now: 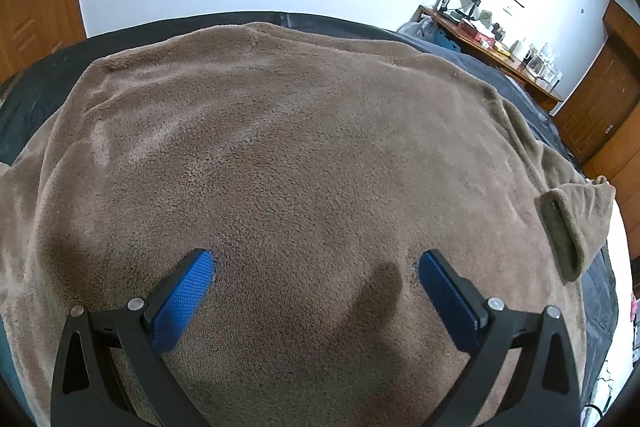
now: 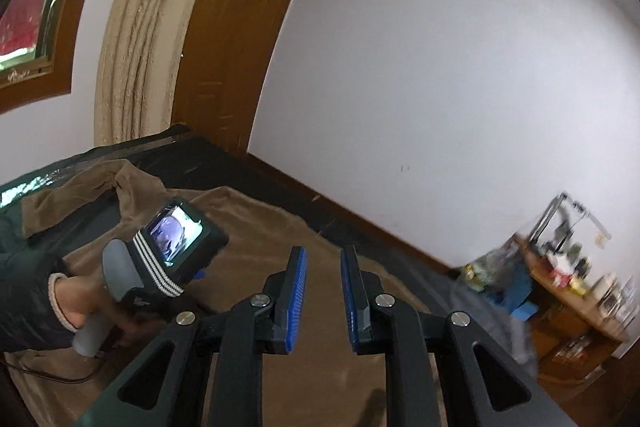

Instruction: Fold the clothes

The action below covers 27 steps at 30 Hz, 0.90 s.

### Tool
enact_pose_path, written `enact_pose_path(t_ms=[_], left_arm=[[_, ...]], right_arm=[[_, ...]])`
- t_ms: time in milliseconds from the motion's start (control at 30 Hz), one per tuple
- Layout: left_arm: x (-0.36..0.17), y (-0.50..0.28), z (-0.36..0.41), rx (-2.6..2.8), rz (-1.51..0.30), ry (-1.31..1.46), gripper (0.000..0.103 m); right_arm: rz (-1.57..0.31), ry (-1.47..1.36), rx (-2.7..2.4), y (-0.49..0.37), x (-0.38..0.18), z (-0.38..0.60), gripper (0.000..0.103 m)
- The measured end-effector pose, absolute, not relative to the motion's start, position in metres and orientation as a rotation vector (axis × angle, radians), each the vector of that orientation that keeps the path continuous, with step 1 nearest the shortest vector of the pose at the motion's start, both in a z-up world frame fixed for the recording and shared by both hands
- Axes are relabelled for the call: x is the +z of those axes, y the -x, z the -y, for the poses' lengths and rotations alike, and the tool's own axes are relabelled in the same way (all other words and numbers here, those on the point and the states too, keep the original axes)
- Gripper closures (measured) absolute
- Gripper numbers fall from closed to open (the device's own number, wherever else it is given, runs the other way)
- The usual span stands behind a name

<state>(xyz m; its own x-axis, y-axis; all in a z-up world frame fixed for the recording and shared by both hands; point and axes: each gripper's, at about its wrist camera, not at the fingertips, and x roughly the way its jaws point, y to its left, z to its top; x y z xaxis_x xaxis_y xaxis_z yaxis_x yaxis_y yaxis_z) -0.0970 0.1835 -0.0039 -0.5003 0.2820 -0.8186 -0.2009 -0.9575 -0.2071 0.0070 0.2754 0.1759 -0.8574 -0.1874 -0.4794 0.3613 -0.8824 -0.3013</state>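
Observation:
A brown fleece garment (image 1: 300,127) lies spread flat over a dark bed cover (image 1: 40,87). One sleeve with a darker cuff (image 1: 568,227) lies folded at its right edge. My left gripper (image 1: 316,259) points down at the near part of the garment, open wide, blue pads (image 1: 188,291) just over the fleece with nothing between them. In the right wrist view my right gripper (image 2: 323,251) hangs in the air above the garment (image 2: 248,219), its pads a narrow gap apart and empty. A person's hand (image 2: 80,303) holds the left tool's grey handle; another sleeve (image 2: 80,187) lies at the far left.
A cluttered wooden desk (image 1: 492,43) stands beyond the bed's far right corner, also in the right wrist view as the desk (image 2: 568,287). A wooden door (image 2: 240,47) and a beige curtain (image 2: 140,27) are at the left wall. White wall runs behind the bed.

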Motion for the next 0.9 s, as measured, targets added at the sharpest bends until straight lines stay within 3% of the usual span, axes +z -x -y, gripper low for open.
enact_pose_path(t_ms=[33, 67, 100, 133, 300, 533, 733, 900], left_arm=[[-0.004, 0.097, -0.184, 2.499, 0.122, 1.382, 0.0], [-0.003, 0.097, -0.184, 2.497, 0.122, 1.377, 0.0], [-0.003, 0.096, -0.185, 2.494, 0.123, 1.368, 0.0], [-0.001, 0.095, -0.187, 2.488, 0.123, 1.354, 0.0], [0.01, 0.081, -0.203, 2.445, 0.063, 1.221, 0.0], [0.026, 0.039, -0.255, 2.414, -0.297, 0.943, 0.0], [0.031, 0.0, -0.305, 2.371, -0.637, 0.756, 0.0], [0.032, -0.023, -0.355, 2.307, -0.879, 0.606, 0.0]], right_arm=[[-0.518, -0.674, -2.74, -0.006, 0.171, -0.284, 0.063], [-0.473, -0.7, -2.764, -0.007, 0.167, -0.294, 0.034], [-0.399, -0.714, -2.819, -0.008, 0.162, -0.31, 0.022], [-0.323, -0.726, -2.866, -0.011, 0.157, -0.325, 0.016], [0.041, -0.828, -3.008, -0.022, 0.127, -0.394, 0.016], [0.463, -0.823, -3.044, -0.025, 0.082, -0.47, 0.016], [0.735, -0.801, -3.148, -0.024, 0.056, -0.53, 0.016], [0.799, -0.721, -3.164, -0.031, 0.046, -0.552, 0.016]])
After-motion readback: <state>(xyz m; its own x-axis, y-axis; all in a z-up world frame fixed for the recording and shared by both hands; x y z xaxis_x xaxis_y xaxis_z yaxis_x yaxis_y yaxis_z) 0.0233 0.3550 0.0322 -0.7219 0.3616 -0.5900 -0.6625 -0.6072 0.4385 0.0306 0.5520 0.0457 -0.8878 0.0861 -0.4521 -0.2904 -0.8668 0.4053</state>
